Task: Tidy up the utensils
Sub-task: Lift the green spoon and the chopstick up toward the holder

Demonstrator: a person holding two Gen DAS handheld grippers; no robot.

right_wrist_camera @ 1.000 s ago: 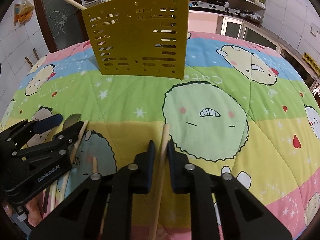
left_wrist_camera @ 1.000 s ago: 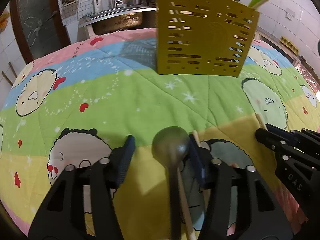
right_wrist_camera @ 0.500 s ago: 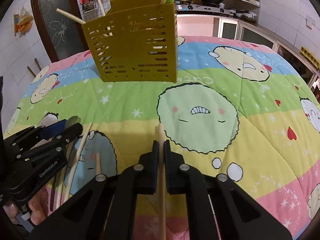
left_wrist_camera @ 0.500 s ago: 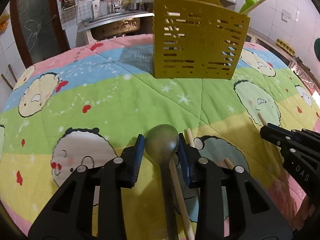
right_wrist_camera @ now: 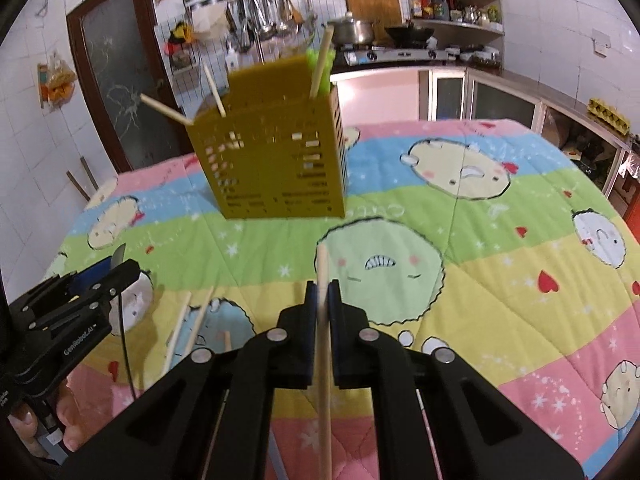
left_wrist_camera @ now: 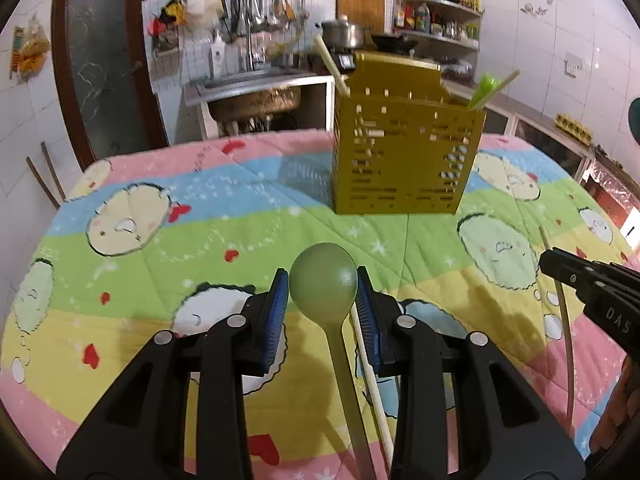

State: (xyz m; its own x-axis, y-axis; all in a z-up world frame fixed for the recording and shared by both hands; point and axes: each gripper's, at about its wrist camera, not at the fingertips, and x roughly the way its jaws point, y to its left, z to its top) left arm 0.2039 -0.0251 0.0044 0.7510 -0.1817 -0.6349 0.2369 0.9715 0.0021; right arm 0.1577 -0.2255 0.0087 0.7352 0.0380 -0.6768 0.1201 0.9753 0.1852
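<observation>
We hold two utensils clear of the cartoon-print quilted cloth (right_wrist_camera: 480,240) that covers the table, both aimed at the yellow slotted plastic utensil caddy (left_wrist_camera: 404,152) standing upright toward the far side. Our left gripper (left_wrist_camera: 322,294) has its blue-padded jaws pressed against the bowl of a grey-green long-handled spoon (left_wrist_camera: 324,280), the handle running back between the fingers toward the camera. Our right gripper (right_wrist_camera: 323,292) is clamped tight on a pale wooden chopstick (right_wrist_camera: 322,276), whose tip pokes forward past the pads.

The job looks partly done. The caddy already carries several pale sticks leaning out of its top and a bright green plastic utensil (left_wrist_camera: 482,88) at one corner; which compartment each sits in we cannot tell from these views. Still lying on the cloth, in the right wrist view, are a few loose wooden chopsticks (right_wrist_camera: 188,330) near our left gripper, and the left wrist view shows another stick (left_wrist_camera: 370,368) lying just beside the spoon's handle.

We judge that the spoon and the gripped chopstick remain to be carried across and dropped into the caddy, which stands well apart from both tools, and the loose sticks gathered after that.
</observation>
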